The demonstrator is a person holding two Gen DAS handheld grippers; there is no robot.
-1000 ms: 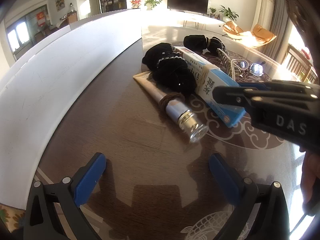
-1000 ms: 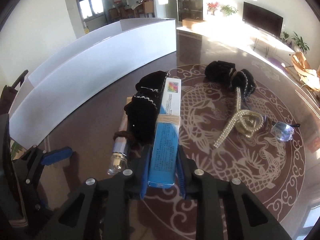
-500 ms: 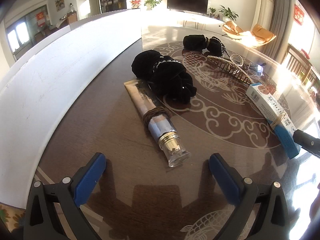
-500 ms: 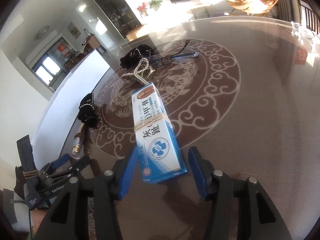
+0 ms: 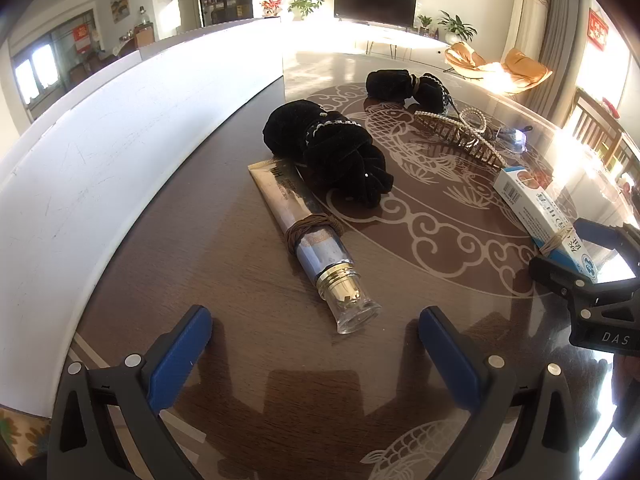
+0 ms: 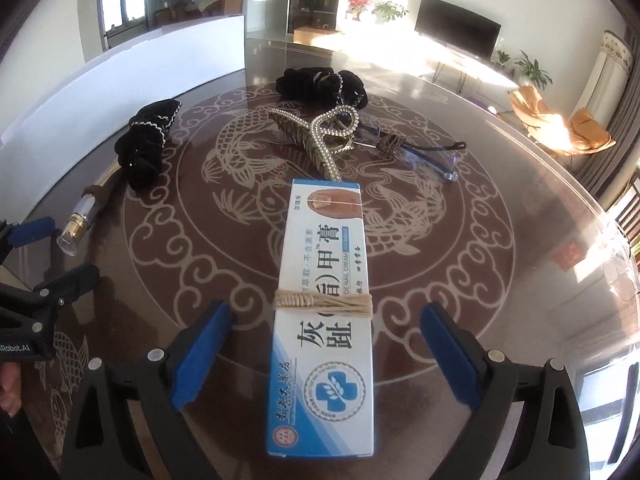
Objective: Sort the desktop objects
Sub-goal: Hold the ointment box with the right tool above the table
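Release of the nail-cream carton (image 6: 324, 320) is the change to note: half a second ago the right gripper (image 6: 326, 356) pinched it, one second ago it lay against the black scrunchie beside the tube, and now it lies flat at lower centre of the right wrist view, jaws spread clear on either side. This suggests one item has been separated from the cluster. Left to right in the left wrist view: a smooth white curved board (image 5: 120, 128) fills the left; the left gripper (image 5: 314, 354), jaws spread and holding nothing, sits at the bottom; a glossy metallic tube (image 5: 308, 236) with a clear cap, wound with brown cord, lies at centre; a soft black velvet scrunchie (image 5: 328, 152) with beaded trim touches its flat end; a pearl-studded toothed hair claw (image 5: 460, 136) lies to the upper right; the twine-bound cardboard carton reaches the right edge on the polished, carp-patterned table (image 5: 224, 256).
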